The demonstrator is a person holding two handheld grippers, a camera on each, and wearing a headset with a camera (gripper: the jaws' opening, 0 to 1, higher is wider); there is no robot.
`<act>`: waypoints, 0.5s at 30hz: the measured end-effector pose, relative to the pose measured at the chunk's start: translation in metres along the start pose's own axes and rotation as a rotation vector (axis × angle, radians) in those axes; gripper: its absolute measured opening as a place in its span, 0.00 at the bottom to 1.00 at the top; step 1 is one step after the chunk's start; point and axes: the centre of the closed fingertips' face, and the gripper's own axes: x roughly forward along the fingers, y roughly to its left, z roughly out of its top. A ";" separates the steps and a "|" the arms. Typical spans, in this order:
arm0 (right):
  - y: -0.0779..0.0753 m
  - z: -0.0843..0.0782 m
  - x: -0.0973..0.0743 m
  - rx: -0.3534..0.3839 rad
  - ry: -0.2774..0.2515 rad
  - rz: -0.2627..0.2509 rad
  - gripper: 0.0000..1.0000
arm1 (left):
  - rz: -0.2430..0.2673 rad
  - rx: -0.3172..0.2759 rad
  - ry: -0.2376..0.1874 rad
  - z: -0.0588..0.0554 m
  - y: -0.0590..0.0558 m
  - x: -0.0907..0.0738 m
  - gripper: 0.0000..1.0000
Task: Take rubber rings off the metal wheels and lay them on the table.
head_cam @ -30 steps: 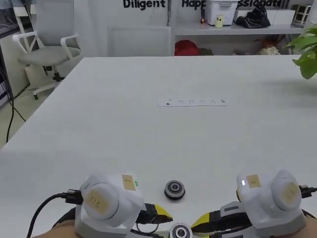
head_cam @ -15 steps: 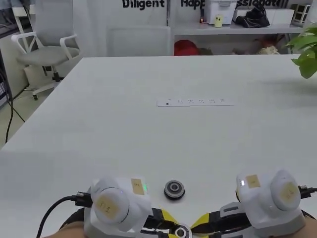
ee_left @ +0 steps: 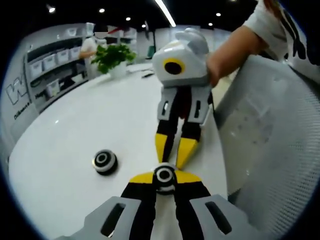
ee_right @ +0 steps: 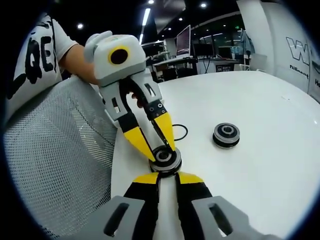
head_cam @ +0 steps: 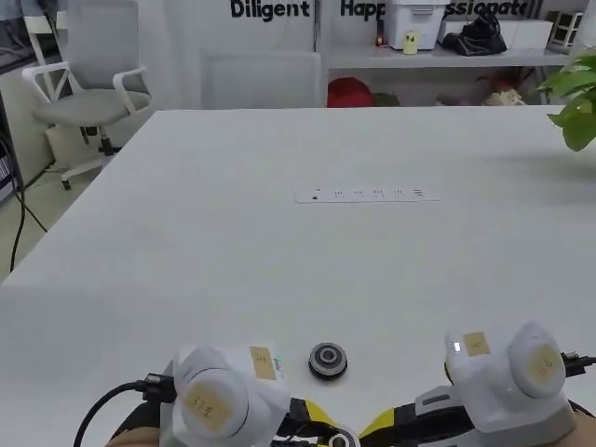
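wheel [ee_right: 166, 158] now gripped by left gripper [ee_left: 164, 177].

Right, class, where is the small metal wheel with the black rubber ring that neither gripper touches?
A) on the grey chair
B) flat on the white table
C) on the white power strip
B: the free metal wheel lies flat on the white table, apart from the left gripper and right gripper, which meet at the other wheel.

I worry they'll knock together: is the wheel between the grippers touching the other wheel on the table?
Apart. The left gripper view shows bare table between the gripped wheel and the loose wheel.
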 end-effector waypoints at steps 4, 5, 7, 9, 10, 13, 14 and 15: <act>0.000 0.000 -0.001 -0.007 0.006 -0.006 0.02 | -0.003 0.006 -0.001 0.000 -0.001 0.001 0.14; 0.000 0.000 -0.001 -0.006 0.007 -0.006 0.02 | -0.003 0.008 0.000 0.001 -0.001 0.001 0.14; -0.001 0.000 -0.001 0.014 -0.001 -0.010 0.01 | 0.000 0.012 0.003 0.000 -0.001 0.001 0.14; -0.002 -0.001 -0.001 0.098 -0.016 -0.009 0.00 | 0.004 0.023 0.008 0.000 -0.001 0.001 0.14; -0.004 -0.001 -0.001 0.132 -0.025 -0.013 0.00 | 0.005 0.026 0.009 0.000 0.000 0.002 0.14; -0.005 0.000 -0.001 0.135 -0.020 -0.013 0.00 | 0.007 0.029 0.014 0.000 -0.001 0.001 0.13; -0.005 0.000 -0.001 0.142 -0.022 -0.013 0.00 | 0.008 0.029 0.016 0.000 -0.001 0.001 0.13; -0.005 -0.001 -0.001 0.149 -0.024 -0.013 0.00 | 0.007 0.030 0.017 0.000 -0.001 0.001 0.13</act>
